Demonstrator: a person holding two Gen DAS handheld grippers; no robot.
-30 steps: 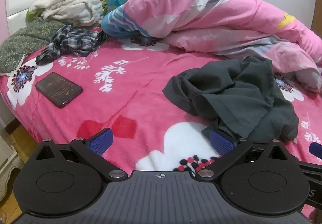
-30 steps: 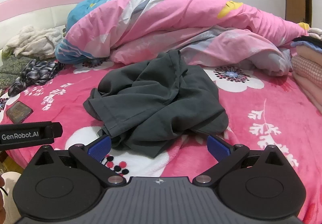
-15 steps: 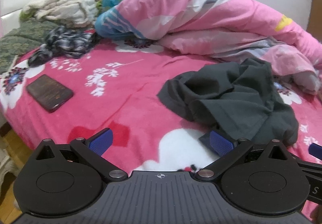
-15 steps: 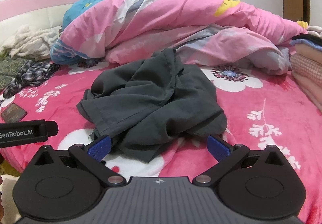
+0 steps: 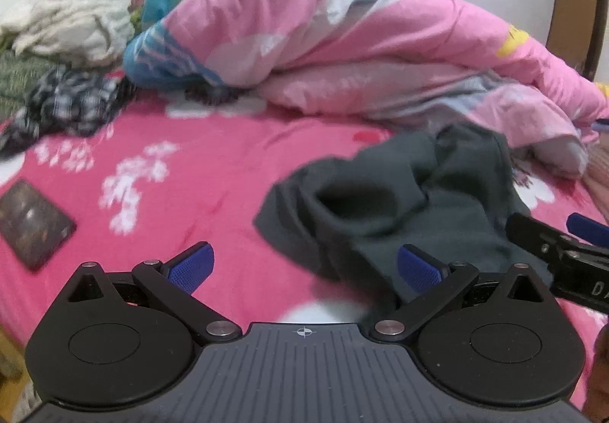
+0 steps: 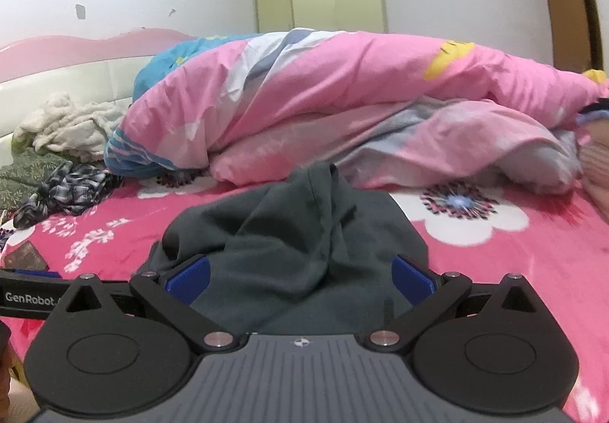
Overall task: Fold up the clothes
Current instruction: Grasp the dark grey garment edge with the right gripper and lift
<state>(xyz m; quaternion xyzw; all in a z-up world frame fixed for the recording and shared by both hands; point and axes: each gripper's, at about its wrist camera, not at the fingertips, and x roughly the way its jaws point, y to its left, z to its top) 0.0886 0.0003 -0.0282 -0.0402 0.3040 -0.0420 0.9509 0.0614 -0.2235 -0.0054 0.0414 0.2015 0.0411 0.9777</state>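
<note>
Right wrist view: the right gripper [image 6: 300, 274] has closed in on the dark grey garment [image 6: 289, 244], which now fills the frame's lower centre between its wide-spread jaws. The left gripper [image 5: 304, 267], also wide and empty, nears its left edge. Grasping looks imminent; the garment lies crumpled and unfolded on the pink bedspread [image 5: 198, 164].

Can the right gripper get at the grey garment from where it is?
Probably yes. The right gripper is open, the grey garment bunched right between its fingers, nothing over it. The left gripper sits off to the side.
</note>
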